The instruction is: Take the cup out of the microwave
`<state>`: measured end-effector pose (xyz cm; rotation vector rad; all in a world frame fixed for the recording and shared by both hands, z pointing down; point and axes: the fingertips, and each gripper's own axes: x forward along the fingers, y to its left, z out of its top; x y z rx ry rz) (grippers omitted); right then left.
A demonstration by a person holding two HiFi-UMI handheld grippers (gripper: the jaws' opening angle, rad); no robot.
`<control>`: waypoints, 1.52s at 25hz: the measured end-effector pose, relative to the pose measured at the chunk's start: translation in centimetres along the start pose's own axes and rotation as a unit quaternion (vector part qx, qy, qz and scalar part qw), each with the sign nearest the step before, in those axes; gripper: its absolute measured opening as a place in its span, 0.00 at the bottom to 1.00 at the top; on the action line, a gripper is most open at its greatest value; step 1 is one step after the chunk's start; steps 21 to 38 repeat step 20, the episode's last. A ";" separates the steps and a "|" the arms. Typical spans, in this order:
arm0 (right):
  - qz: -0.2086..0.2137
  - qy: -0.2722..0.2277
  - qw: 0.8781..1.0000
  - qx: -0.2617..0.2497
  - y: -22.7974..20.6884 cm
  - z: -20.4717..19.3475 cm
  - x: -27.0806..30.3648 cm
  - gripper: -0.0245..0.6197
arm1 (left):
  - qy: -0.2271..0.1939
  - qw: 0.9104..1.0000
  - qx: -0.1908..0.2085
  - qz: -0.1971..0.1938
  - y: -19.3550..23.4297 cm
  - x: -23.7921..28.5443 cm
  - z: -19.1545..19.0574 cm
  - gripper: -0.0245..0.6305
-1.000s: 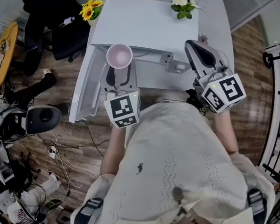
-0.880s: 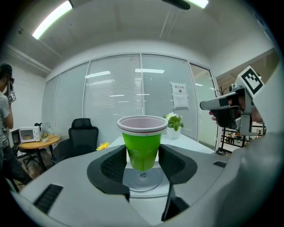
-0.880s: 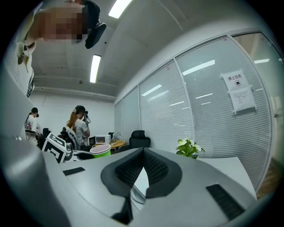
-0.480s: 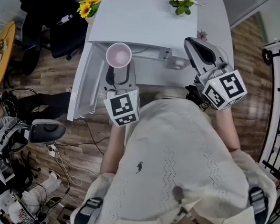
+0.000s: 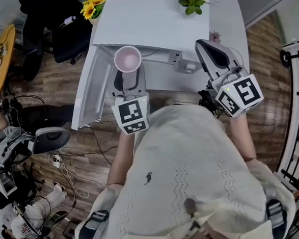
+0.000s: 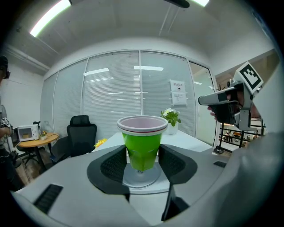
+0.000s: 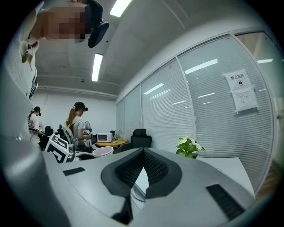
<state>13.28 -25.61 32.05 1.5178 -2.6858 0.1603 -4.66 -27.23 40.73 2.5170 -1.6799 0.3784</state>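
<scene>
Claws differ: left claw (image 6: 142, 155) clamps an upright green plastic cup (image 6: 142, 139) with a pale pink rim, seemingly above the white counter's (image 5: 153, 24) near edge. Right claw (image 7: 143, 153) is closed together, empty.

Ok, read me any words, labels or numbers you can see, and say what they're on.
No text is legible.
Paper notice on the glass wall: printed heading and lines, too blurred to read.
Marker cubes: black-and-white square patterns, no letters.
Green cup: no print visible.
</scene>
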 end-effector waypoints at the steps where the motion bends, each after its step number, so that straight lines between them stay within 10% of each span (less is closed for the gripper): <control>1: -0.001 0.000 1.000 0.001 0.0 0.0 0.0 0.05 | 0.001 1.000 0.000 0.000 0.0 0.0 -0.1 0.41; 38: -0.004 0.010 1.000 0.012 0.0 -1.1 2.1 0.05 | 0.021 1.000 -0.003 -0.006 1.0 1.4 -2.8 0.41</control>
